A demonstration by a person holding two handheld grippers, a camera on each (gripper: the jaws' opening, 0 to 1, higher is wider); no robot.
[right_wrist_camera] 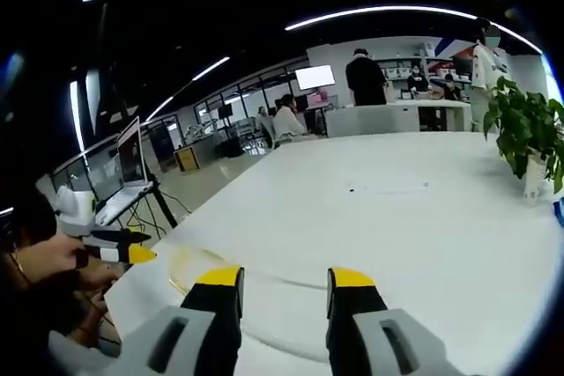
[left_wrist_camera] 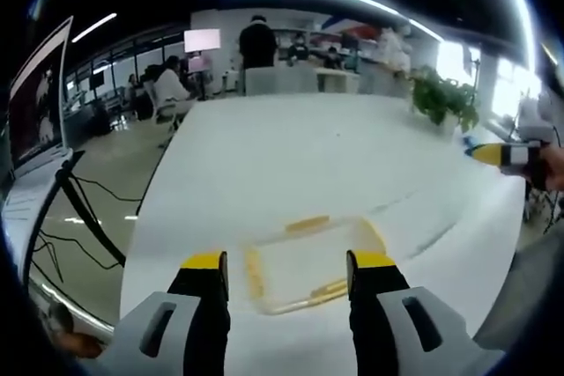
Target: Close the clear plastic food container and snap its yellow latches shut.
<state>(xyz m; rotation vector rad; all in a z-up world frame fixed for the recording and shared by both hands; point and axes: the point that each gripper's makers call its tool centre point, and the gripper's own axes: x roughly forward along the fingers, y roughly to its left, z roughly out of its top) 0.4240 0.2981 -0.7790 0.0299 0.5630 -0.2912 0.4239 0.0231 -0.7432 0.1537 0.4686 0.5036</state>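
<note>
Clear plastic food container point(left_wrist_camera: 304, 266) low on the white table point(left_wrist_camera: 291, 165), just ahead of the left gripper point(left_wrist_camera: 287, 270) and framed between its yellow-tipped jaws. Yellow latches along its edges: one on the far side point(left_wrist_camera: 307, 224), one on the left point(left_wrist_camera: 254, 272), one near the front point(left_wrist_camera: 328, 289). Lid state hard to read through the transparent plastic; cannot tell whether seated or merely resting. Left gripper wide open, holding nothing, jaws apart and short of the container. Right gripper point(right_wrist_camera: 285, 281) likewise open and empty, hovering over the table with the container's clear edge point(right_wrist_camera: 189, 270) faint to the left of its jaws. Same right gripper visible far off at the right edge of the left gripper view point(left_wrist_camera: 498, 153), well apart from the container.

Likely risks from here: transparent rim easy to misjudge, so a jaw could land on the lid's flat instead of a latch. Pressing one latch with nothing steadying the opposite side could slide or tip the light container across the smooth table. Uneven lid seating could leave a latch half-caught. Potted plant point(left_wrist_camera: 445, 99) well clear, no hazard.
</note>
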